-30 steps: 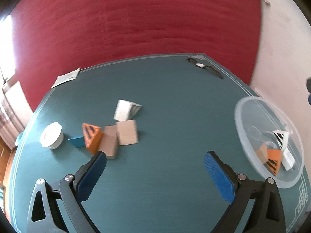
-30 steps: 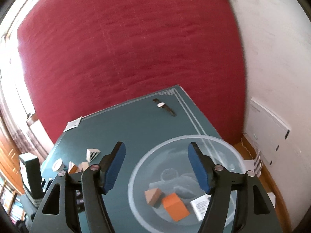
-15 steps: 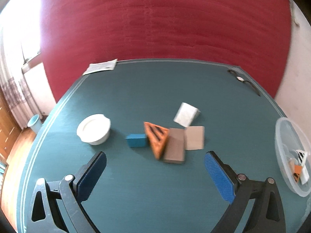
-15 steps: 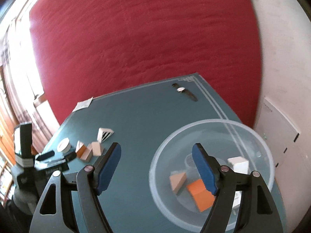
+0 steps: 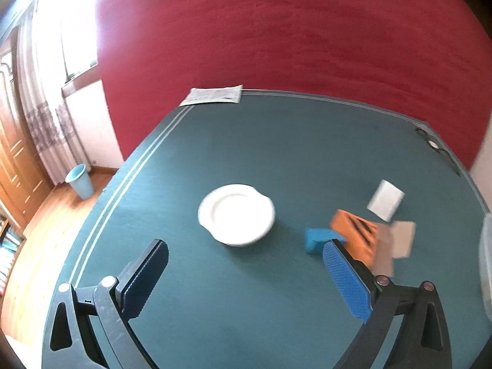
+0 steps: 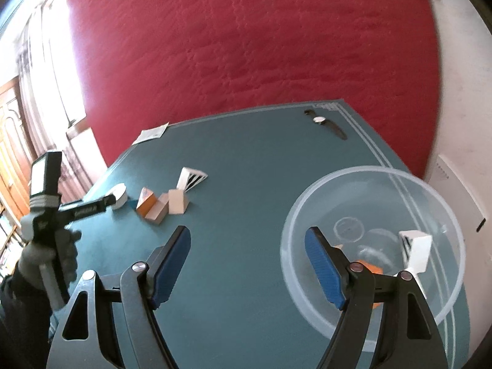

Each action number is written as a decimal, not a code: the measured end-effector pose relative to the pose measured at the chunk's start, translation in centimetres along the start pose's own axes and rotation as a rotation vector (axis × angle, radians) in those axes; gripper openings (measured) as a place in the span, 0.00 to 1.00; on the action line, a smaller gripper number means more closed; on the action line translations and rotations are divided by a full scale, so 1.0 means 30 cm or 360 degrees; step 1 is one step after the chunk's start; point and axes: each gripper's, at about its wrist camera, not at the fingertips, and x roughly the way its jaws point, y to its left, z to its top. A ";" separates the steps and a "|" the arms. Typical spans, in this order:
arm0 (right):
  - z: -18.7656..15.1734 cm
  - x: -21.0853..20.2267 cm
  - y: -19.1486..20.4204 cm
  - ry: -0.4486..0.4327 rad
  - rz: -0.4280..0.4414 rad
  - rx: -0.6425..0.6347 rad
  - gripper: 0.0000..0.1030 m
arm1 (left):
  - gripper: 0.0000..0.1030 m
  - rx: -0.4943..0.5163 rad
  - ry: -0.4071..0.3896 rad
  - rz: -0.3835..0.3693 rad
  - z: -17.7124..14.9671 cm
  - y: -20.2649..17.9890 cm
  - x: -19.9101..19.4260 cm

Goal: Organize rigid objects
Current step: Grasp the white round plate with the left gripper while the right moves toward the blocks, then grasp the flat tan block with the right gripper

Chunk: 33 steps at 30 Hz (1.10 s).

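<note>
Teal table [image 5: 246, 307]: orange striped wedge [image 5: 356, 236], tan blocks [image 5: 396, 243] clustered; L tongs [image 5: 246, 264], R tongs [image 6: 247, 252] both released, empty.

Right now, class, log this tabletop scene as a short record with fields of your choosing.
Surface: green table
Clear bowl: holds a white striped block and an orange block
Loose cluster: blue block, orange wedge, tan blocks, white wedge
White dish: beside the cluster
Left gripper: open, empty
Right gripper: open, empty
</note>
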 end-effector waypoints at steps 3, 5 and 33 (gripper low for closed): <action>-0.014 0.010 0.021 0.0027 0.0020 -0.0022 0.76 | 0.99 -0.0009 0.0000 0.0024 0.020 0.023 0.035; -0.024 0.015 0.041 0.0043 0.0033 -0.0044 0.76 | 0.99 0.0007 0.0003 0.0013 0.032 0.025 0.058; -0.035 0.266 0.144 0.0313 0.0102 -0.0061 0.76 | 0.67 -0.0005 0.0196 -0.0188 0.069 0.044 0.198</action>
